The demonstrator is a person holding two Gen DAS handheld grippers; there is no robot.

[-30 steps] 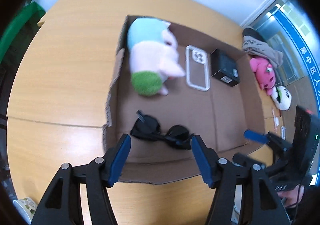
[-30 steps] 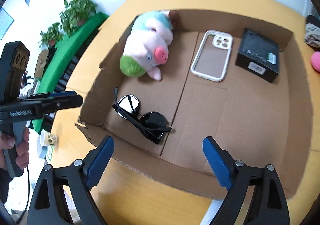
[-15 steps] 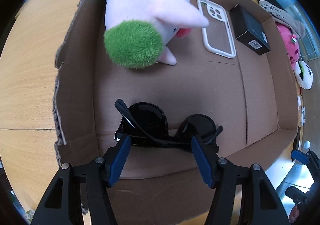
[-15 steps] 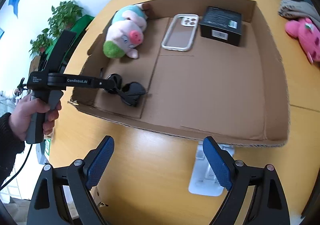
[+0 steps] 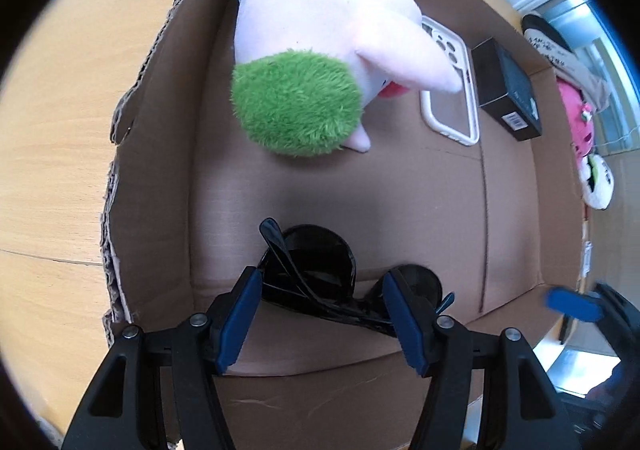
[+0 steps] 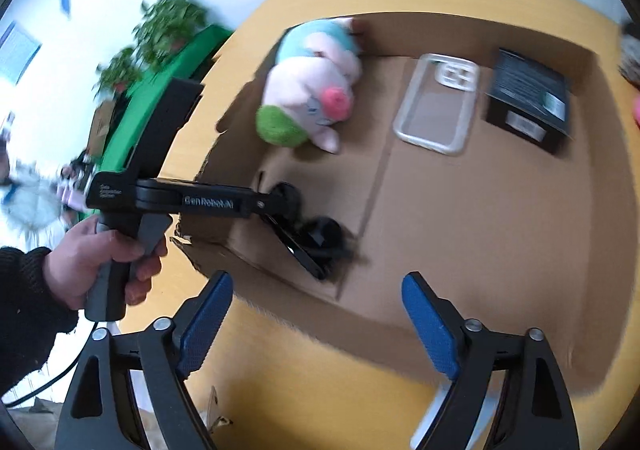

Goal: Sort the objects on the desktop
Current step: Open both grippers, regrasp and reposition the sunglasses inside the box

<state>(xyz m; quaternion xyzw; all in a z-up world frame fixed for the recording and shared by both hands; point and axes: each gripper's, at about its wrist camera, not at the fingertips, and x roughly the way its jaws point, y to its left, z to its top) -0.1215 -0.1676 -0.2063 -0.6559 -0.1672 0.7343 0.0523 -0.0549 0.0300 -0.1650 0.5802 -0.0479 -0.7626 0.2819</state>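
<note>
Folded black sunglasses (image 5: pixel 316 282), glossy round lenses with crossed temples, lie on the floor of the cardboard box (image 5: pixel 160 153) near its front wall. The left gripper (image 5: pixel 322 314) straddles them, its blue pads (image 5: pixel 240 314) half open on either side of one lens, not pressing. The right gripper (image 6: pixel 316 326), jaws wide but just narrowing with nothing between, hovers over the box's near edge.

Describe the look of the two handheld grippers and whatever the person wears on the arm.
Both the left gripper and the right gripper are black plastic, each with two angled fingers carrying ribbed blue pads and silver pivot screws. Seen from the right wrist, the left one has a black body with white "GenRobot.AI" lettering, a grey pistol grip and a black cable hanging below. The left hand emerges from a black knitted sleeve.
</note>
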